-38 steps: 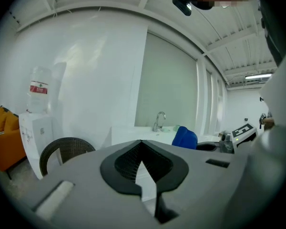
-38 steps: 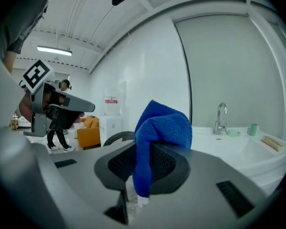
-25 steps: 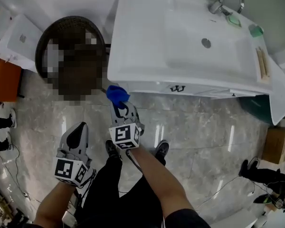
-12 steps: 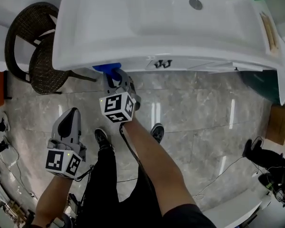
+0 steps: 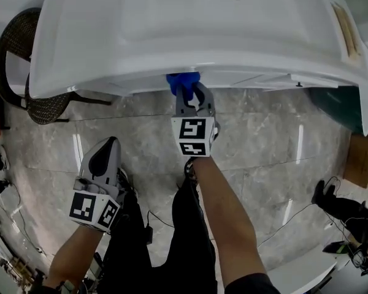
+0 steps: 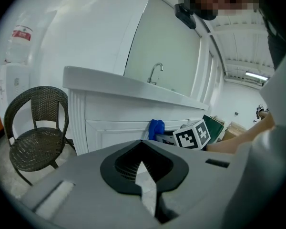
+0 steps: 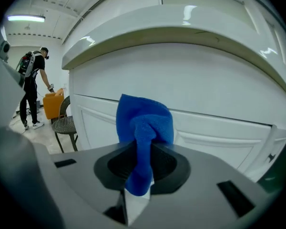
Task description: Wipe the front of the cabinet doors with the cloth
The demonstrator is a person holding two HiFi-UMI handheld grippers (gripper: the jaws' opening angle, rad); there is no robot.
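The right claw point(image 5: 185, 98) grips the cloth point(image 7: 144, 128) up at the door point(image 7: 214, 132), the left claw point(image 5: 103, 159) closed and empty; wiping seems about to start, needing steady pressed sweeps

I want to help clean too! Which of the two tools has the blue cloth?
The right tool, up by the cabinet door, pinches the blue cloth. The left tool hangs farther from the cabinet with nothing in it.

Cloth point(image 7: 144, 128): blue, fleecy, bunched, pinched upright in the right gripper point(image 7: 139, 178) jaws, top standing free. Cabinet doors point(image 7: 219, 128): white, panelled, shut. Cloth close against door front; contact unclear.
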